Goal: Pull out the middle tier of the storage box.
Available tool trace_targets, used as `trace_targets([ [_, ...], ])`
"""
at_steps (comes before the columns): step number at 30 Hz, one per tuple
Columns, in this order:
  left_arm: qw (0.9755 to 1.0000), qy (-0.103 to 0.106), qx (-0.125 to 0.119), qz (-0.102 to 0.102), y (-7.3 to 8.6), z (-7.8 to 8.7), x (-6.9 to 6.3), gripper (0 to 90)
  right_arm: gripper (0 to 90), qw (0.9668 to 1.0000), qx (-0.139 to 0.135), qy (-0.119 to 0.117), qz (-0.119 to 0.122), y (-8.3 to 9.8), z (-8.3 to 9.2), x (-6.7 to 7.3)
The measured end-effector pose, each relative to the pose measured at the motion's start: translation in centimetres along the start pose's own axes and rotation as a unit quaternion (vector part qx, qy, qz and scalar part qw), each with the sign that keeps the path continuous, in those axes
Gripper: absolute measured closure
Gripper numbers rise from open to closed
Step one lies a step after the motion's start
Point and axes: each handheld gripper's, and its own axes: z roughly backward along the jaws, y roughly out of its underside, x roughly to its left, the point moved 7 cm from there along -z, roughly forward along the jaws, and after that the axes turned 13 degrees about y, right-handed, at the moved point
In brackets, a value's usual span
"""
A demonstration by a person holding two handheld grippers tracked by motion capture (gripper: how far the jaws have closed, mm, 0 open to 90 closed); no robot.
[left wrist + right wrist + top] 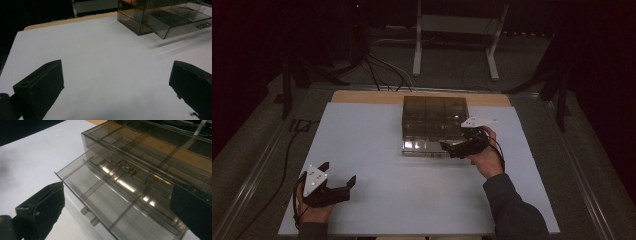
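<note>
A smoky clear plastic drawer box (434,112) stands at the back middle of the white table board (377,145). Its lowest drawer (424,148) is pulled out toward the person. In the right gripper view this drawer (105,195) shows dividers with nothing in the compartments, and a small handle (89,216) on its front. My right gripper (455,145) hovers over the drawer's right end, jaws open wide (117,187). My left gripper (338,172) rests low at the front left, open, holding nothing (116,67). The box (162,17) lies far ahead of it.
The upper drawer's handle (127,168) sits shut against the box. A wooden strip (362,96) edges the board's far side. Cables (384,70) and a white frame's legs (417,45) stand on the floor beyond. Bare board (100,45) spreads between the left gripper and the box.
</note>
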Motion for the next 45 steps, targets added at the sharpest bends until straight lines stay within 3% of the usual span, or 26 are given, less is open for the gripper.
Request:
trace_targets([
  [7, 1.0000, 0.000, 0.004, -0.003, -0.1, -0.3, -0.1, 0.6, 0.2, 1.0000, 0.001, 0.009, -0.004, 0.2, 0.6, -0.8],
  [18, 1.0000, -0.002, 0.008, -0.002, 0.0, -0.4, -0.1, 0.6, 0.1, 0.9991, 0.010, 0.026, -0.031, 1.4, 1.8, -2.4],
  [45, 1.0000, -0.003, 0.008, -0.002, 0.0, -0.4, -0.1, 0.6, 0.1, 0.9970, 0.018, 0.063, -0.043, 3.6, 4.0, -5.3],
])
